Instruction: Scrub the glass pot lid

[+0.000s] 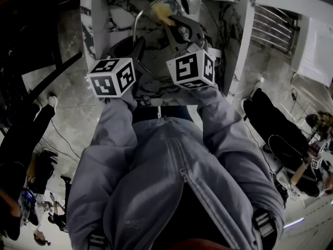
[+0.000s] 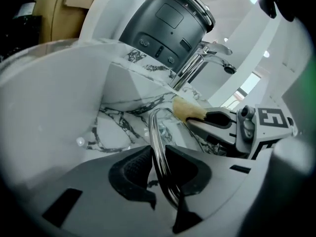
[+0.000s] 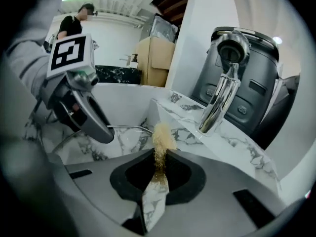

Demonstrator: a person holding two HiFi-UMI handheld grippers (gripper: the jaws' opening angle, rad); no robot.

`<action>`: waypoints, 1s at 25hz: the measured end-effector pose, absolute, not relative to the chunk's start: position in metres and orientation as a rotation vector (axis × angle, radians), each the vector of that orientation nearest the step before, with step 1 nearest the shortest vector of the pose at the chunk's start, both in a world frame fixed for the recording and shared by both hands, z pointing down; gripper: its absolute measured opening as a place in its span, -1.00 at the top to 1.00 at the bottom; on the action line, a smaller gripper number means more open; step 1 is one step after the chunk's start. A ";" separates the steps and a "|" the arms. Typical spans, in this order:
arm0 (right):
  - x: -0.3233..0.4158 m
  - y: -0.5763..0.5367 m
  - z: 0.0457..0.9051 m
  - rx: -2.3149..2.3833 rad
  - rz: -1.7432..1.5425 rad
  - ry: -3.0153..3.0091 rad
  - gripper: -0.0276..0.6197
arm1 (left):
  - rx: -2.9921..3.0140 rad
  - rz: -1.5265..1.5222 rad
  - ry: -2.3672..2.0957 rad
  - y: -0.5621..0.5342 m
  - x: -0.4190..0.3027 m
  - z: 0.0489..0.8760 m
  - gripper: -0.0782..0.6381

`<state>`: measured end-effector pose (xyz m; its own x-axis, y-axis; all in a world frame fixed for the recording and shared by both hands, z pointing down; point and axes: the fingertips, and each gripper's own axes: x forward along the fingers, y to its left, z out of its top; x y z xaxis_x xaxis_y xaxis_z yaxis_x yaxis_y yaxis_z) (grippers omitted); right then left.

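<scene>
The left gripper has its jaws squeezed shut on the shiny metal edge of the glass pot lid. It holds the lid up on its side over the white marble sink. The clear glass part spreads out to the left, and the edge curves away toward the far side.

The right gripper is shut tight on a thin yellow sponge. The sponge sticks out past the jaw tips. It is at the far end of the lid, close to the edge and just in front of the tap. I cannot tell if the sponge is touching the glass or only sitting next to it.

No water is coming out of the tap. I see no soap bubbles on the lid.

So both getting-ready jobs look done: the lid is held firm and the sponge is in its gripper. The scrubbing itself looks like it is only at the start. Most of the glass likely still needs rubbing, and the other side too. How clean the glass is I cannot see
</scene>
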<state>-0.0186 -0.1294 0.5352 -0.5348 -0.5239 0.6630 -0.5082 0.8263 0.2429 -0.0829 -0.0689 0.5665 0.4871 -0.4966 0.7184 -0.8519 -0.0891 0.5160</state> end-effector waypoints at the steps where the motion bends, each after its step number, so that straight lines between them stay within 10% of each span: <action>1: -0.019 -0.130 0.536 0.739 -0.062 -2.214 0.75 | 1.752 0.454 -1.150 -0.069 -0.081 0.564 0.51; 25: -0.031 -0.057 0.570 0.298 -0.177 -2.030 0.75 | 1.854 0.587 -1.213 -0.071 -0.066 0.539 0.53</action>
